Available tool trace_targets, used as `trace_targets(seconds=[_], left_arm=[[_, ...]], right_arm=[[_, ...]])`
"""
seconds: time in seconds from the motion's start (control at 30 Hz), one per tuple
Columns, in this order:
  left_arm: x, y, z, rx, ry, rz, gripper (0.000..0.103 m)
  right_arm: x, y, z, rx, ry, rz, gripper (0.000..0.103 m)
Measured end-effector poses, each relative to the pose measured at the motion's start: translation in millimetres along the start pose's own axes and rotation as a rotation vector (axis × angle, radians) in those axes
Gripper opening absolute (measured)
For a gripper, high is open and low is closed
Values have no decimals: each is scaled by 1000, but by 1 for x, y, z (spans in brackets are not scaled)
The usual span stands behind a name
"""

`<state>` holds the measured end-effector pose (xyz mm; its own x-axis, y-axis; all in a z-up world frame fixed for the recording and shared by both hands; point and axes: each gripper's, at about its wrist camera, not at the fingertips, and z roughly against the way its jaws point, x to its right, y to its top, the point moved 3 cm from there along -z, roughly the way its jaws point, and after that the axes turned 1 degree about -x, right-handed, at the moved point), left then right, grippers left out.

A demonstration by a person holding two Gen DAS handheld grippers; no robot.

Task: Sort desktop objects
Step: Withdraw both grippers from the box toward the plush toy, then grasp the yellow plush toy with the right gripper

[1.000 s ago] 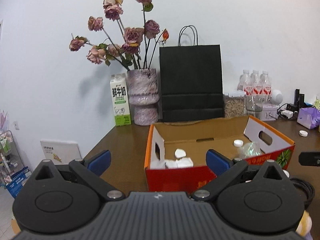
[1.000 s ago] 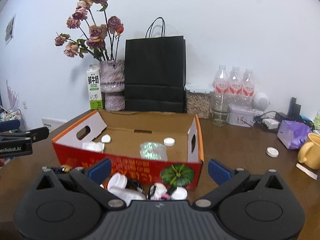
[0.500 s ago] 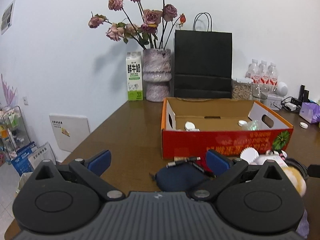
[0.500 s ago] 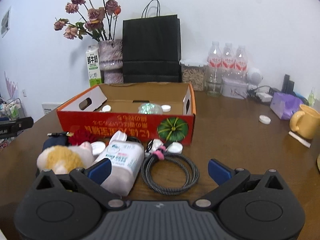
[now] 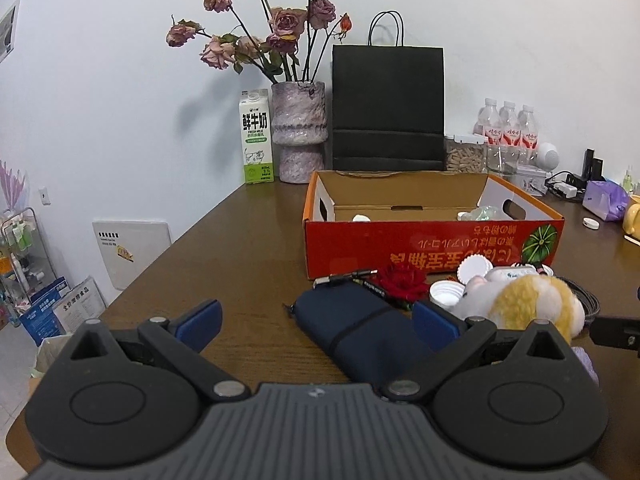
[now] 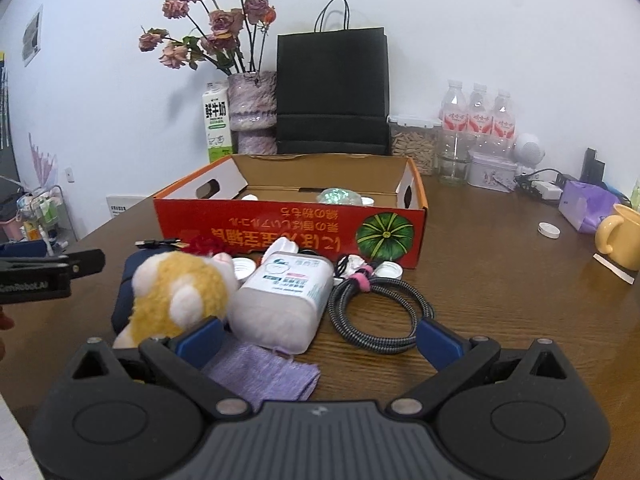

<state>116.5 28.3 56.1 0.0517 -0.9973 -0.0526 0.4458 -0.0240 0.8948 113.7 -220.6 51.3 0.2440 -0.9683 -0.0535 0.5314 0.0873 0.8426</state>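
Both of your grippers are wide open and hold nothing. Your left gripper (image 5: 316,318) hangs over the dark blue pouch (image 5: 360,332). Your right gripper (image 6: 318,334) hangs over the white bottle (image 6: 286,296), which lies on its side.

The things to sort sit in a pile on the brown table (image 6: 500,280), just in front of the red cardboard box (image 6: 288,224). The box is open on top, with a few small white caps already inside. It looks like the pile should go in there.

To do this step well, pick one thing only. The bottle looks like the easy one for your right gripper. Come down with one finger on each long side of it, then squeeze and lift straight up.

Watch out for what is around it. The yellow and white plush toy (image 6: 176,292) touches the bottle on its left. The coiled striped cable (image 6: 380,308) lies just beside it on the right. A purple cloth (image 6: 264,372) pokes out from under the bottle, so it may drag along. The yellow mug (image 6: 618,236) stands well apart.
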Motion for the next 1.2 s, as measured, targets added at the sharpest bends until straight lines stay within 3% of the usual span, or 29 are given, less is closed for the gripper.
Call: trace_targets(seconds=[0.33, 0.57, 0.7, 0.9, 0.93, 1.0, 1.2], left_arm=[[-15, -11, 15, 0, 16, -9, 103], [-41, -17, 16, -7, 34, 16, 103], [-51, -19, 15, -11, 39, 30, 103], [-56, -22, 10, -19, 22, 29, 103], [-55, -21, 9, -19, 19, 28, 103], [-55, -21, 5, -24, 14, 27, 103], [-50, -20, 1, -31, -1, 22, 103]], right_arm=[[-42, 1, 9, 14, 89, 53, 103], [-71, 8, -13, -30, 107, 63, 102], [-81, 11, -32, -67, 113, 46, 94], [-85, 6, -51, -121, 100, 12, 92], [-85, 6, -53, -124, 97, 11, 90], [-83, 5, -56, -135, 100, -8, 60], [-74, 5, -50, -100, 127, -44, 52]])
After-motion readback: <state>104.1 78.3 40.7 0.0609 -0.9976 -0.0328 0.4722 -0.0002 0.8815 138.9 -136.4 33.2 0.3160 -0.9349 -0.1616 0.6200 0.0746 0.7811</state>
